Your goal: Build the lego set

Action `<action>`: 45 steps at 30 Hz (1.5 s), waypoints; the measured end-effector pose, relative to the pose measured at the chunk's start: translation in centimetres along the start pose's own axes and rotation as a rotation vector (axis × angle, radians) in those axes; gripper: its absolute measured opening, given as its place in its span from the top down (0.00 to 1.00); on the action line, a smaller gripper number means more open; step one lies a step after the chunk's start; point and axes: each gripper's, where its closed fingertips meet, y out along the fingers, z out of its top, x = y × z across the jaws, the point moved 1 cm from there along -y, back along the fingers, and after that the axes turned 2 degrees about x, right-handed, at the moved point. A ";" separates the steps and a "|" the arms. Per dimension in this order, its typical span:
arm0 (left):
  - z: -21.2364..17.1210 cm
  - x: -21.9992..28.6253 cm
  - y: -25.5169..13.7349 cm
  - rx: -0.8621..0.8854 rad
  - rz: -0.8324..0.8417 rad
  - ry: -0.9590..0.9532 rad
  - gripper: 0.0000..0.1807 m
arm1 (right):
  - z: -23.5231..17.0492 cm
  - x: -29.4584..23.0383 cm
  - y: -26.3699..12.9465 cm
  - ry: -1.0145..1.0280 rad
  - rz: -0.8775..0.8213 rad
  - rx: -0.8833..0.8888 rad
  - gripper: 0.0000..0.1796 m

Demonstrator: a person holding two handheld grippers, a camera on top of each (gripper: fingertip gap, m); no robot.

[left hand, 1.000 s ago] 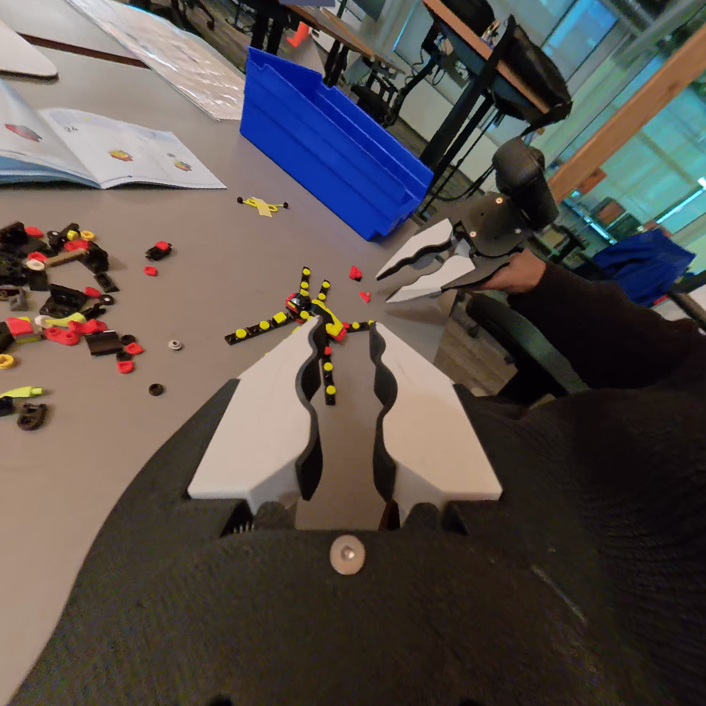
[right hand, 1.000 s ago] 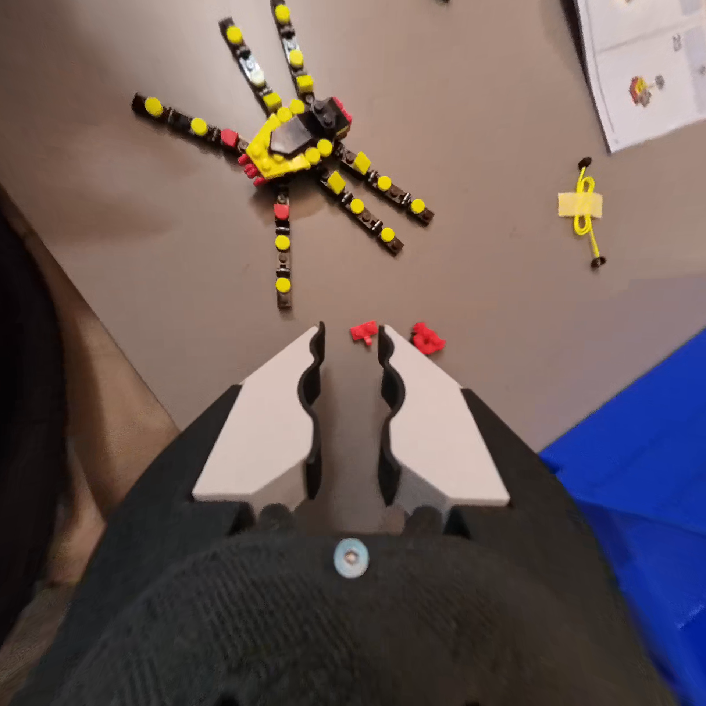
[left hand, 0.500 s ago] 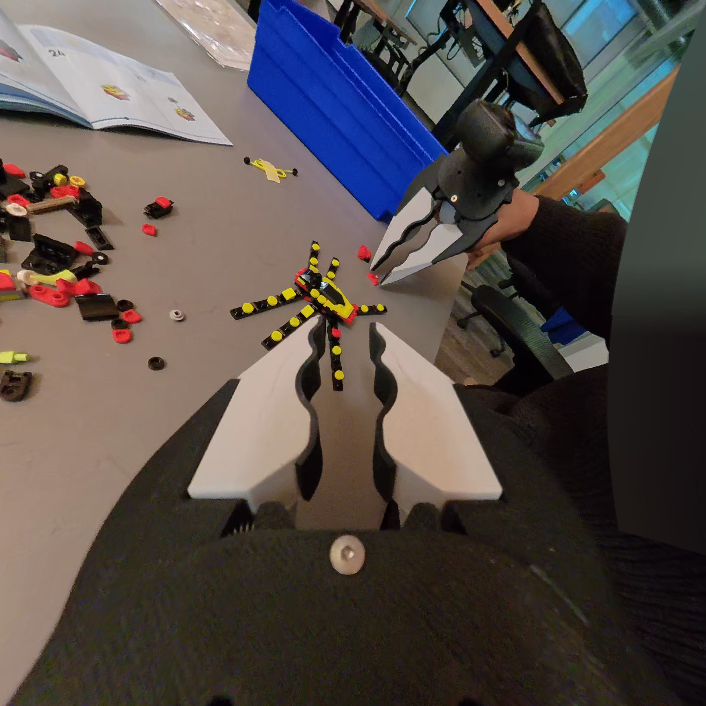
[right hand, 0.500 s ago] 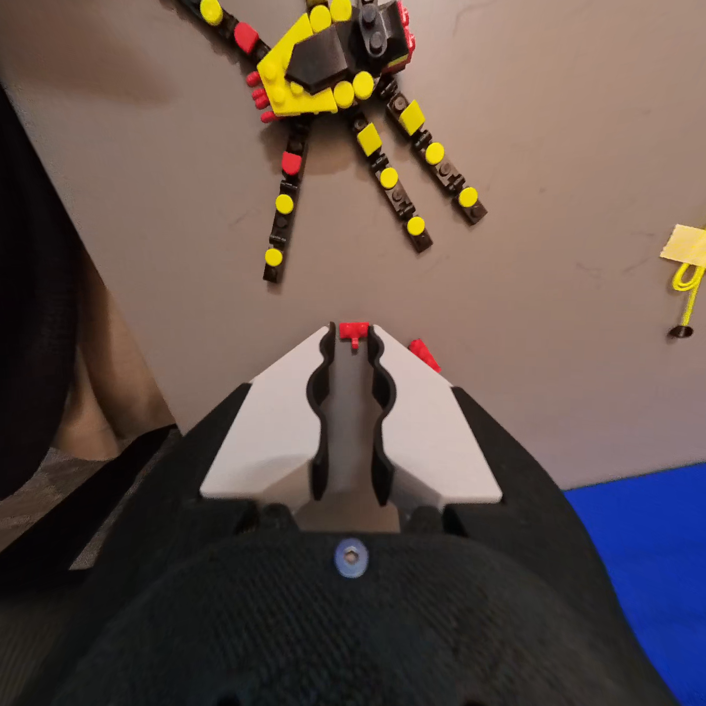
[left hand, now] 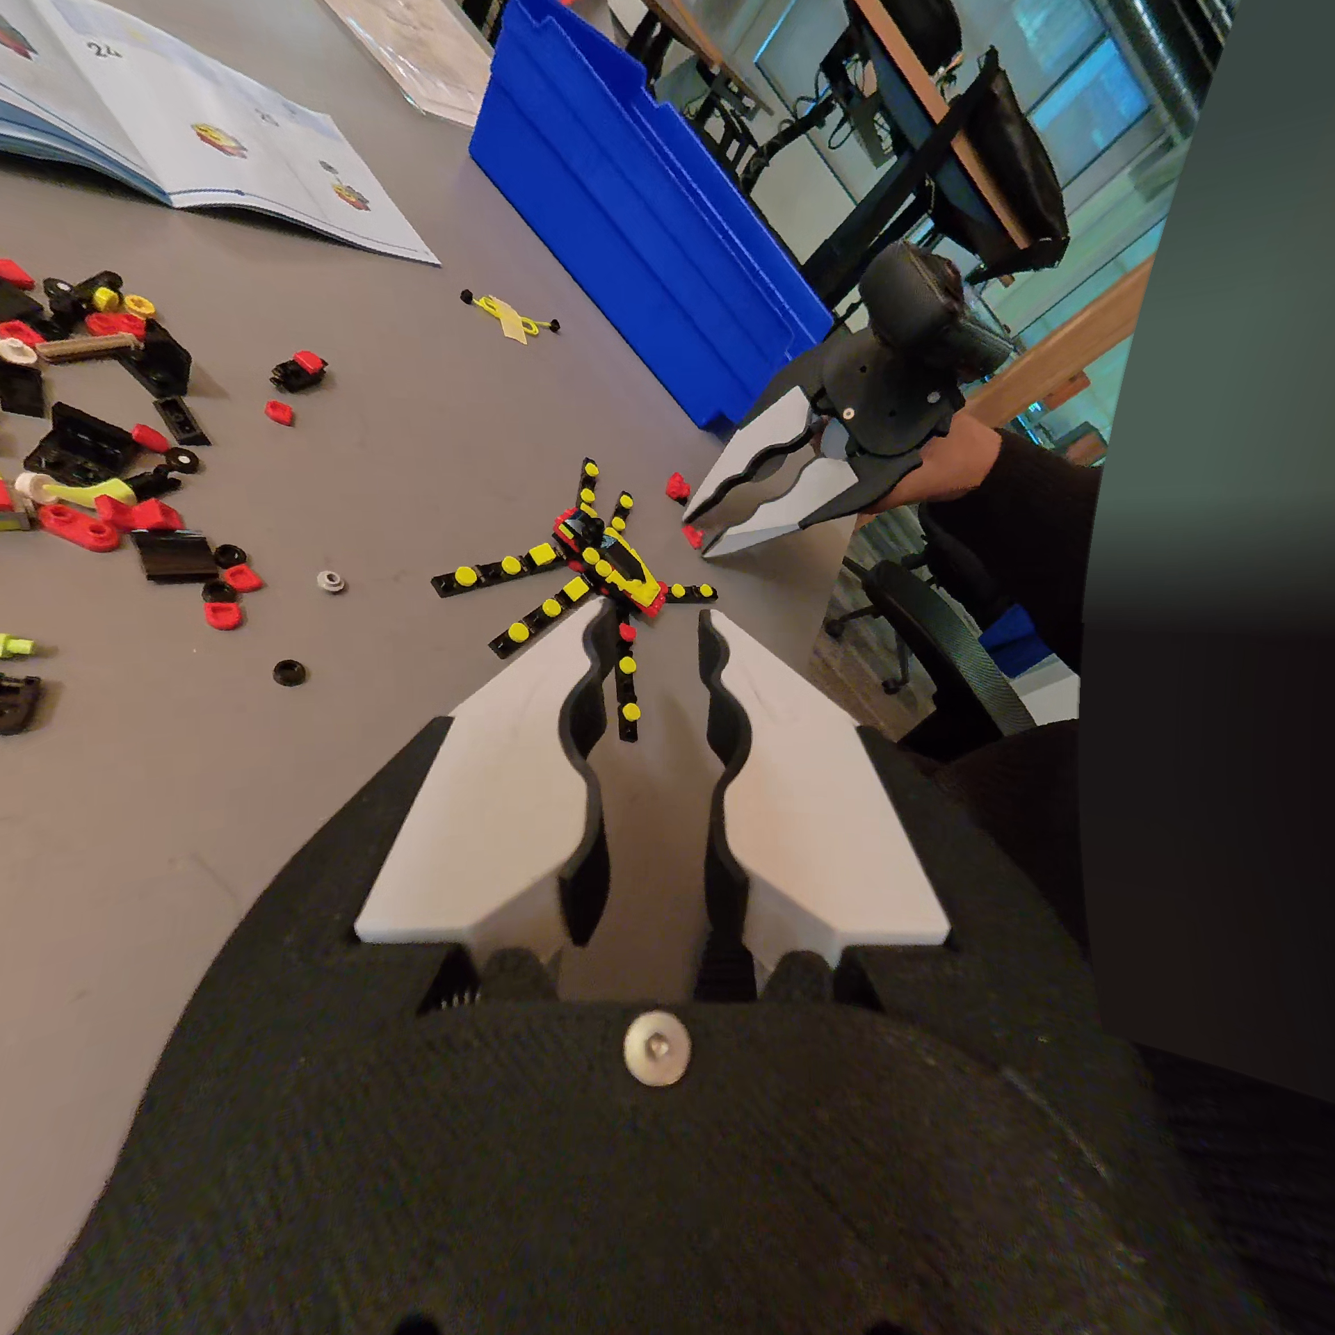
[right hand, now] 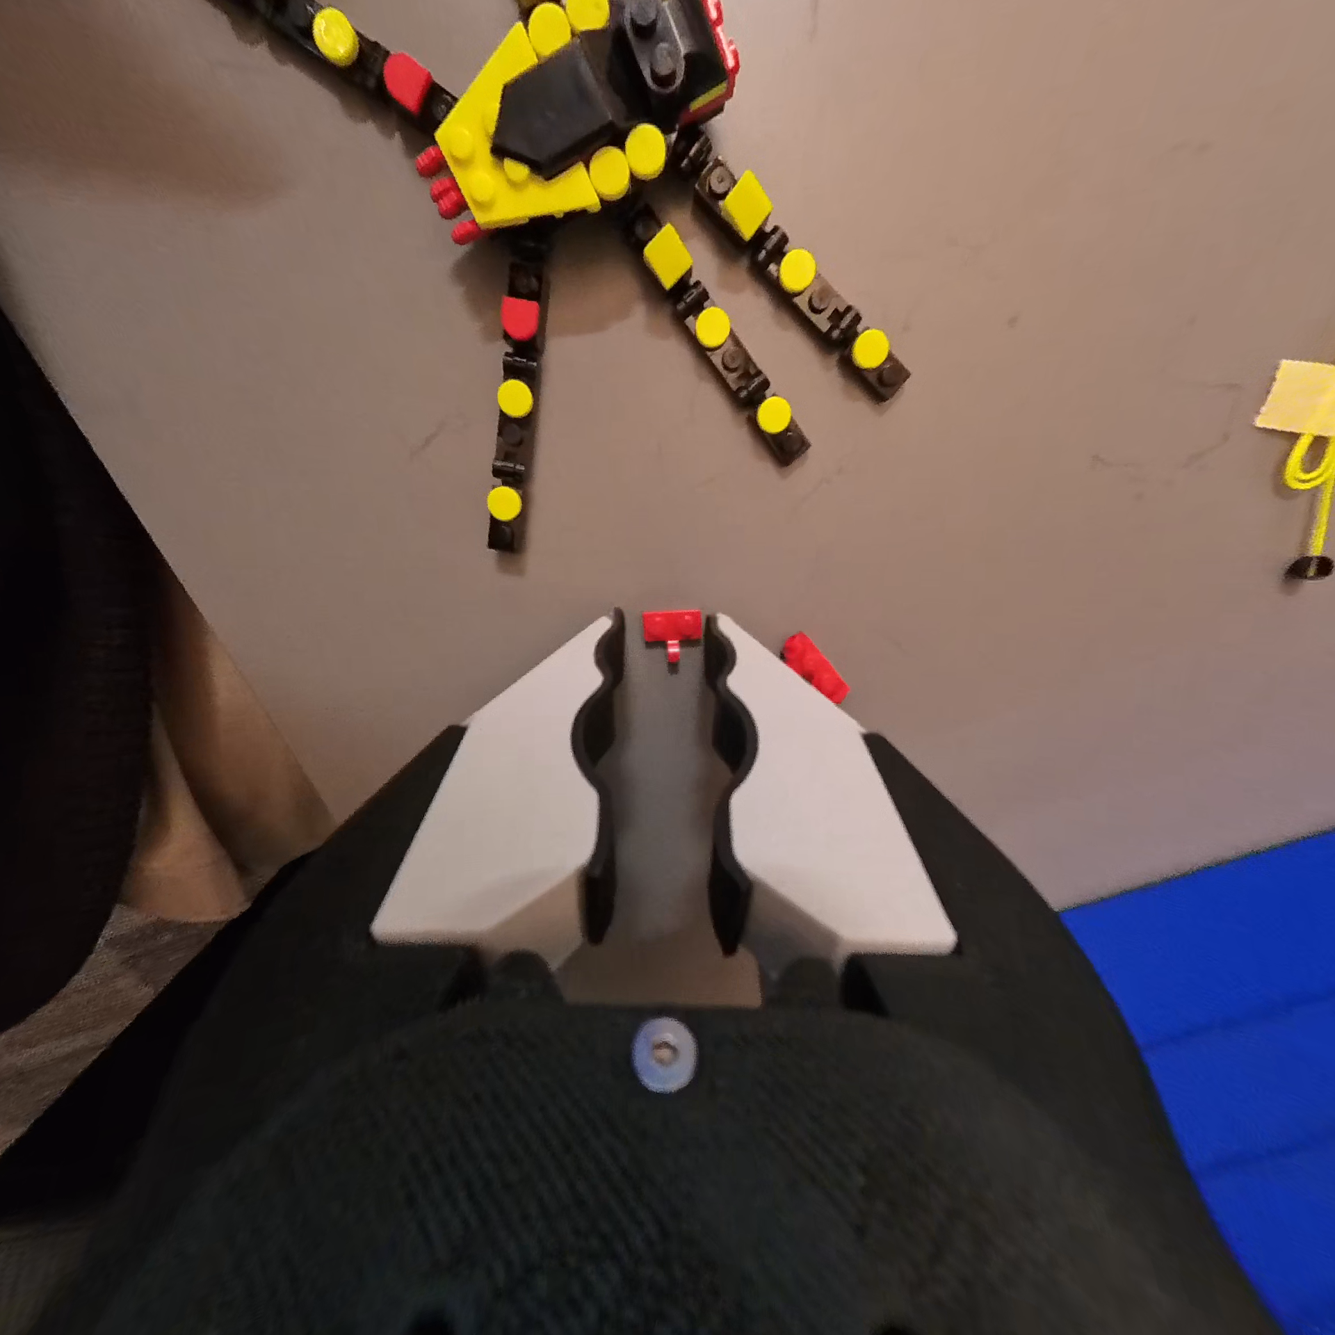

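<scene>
The black, yellow and red spider-like lego model [left hand: 610, 563] lies flat near the table's front edge; it also shows in the right wrist view [right hand: 571, 123]. My left gripper [left hand: 650, 614] is open and empty, its tips just short of the model's body, over one leg. My right gripper [right hand: 663, 618] is low at the table with a small red clip piece [right hand: 672, 627] between its fingertips. The jaws stand narrowly apart and a sliver of table shows beside the piece. From the left wrist view the right gripper [left hand: 695, 534] sits right of the model. A second red piece [right hand: 815, 666] lies beside its right finger.
A blue bin [left hand: 650, 217] stands at the back right. An open instruction booklet [left hand: 217, 144] lies at the back left. Several loose black, red and yellow parts [left hand: 94, 462] are spread on the left. A yellow string with tape [left hand: 509, 325] lies near the bin. The table edge [left hand: 809, 614] is close on the right. The gap from one gripper's tips to the other's is roughly 20 centimetres.
My right gripper has come down and forward so the red clip piece now sits between its tips, and its jaws have narrowed. My left gripper has only shifted slightly.
</scene>
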 end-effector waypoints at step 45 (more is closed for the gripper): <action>-0.4 -2.3 0.1 -0.003 0.001 -0.147 0.88 | -1.9 4.0 -1.3 0.774 -0.179 0.017 0.92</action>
